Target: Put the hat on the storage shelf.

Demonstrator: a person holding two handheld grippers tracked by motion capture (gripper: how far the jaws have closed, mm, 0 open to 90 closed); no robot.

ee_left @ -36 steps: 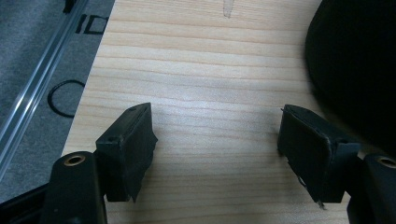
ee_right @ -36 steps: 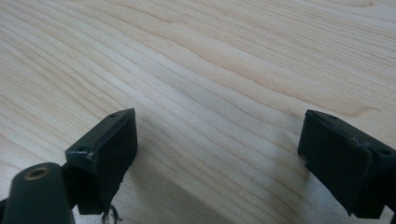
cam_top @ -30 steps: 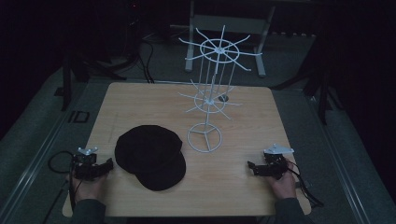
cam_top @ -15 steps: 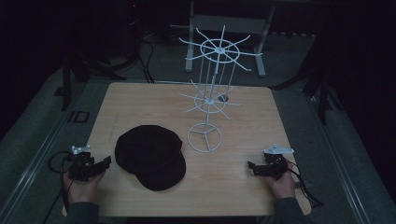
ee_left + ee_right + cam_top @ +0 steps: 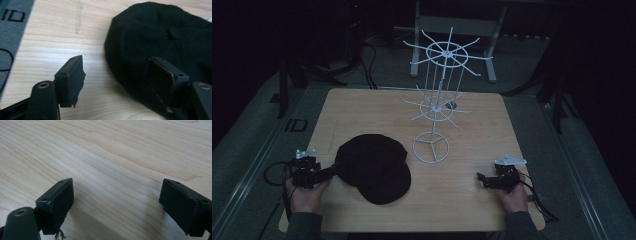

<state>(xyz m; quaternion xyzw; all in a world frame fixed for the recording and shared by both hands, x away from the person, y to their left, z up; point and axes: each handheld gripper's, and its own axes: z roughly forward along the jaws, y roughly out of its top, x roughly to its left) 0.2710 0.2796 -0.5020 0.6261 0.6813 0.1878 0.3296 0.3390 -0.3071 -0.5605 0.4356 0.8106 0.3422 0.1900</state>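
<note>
On the wooden surface [image 5: 362,105], the black cap [image 5: 374,167] lies flat at front left beside the white wire rack [image 5: 434,107], with the released left tongs [image 5: 116,75] straddling its edge and the released right tongs [image 5: 116,202] over bare wood.

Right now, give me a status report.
Left gripper open at black cap's edge. Right gripper open over bare table. White wire rack stands behind cap.
</note>
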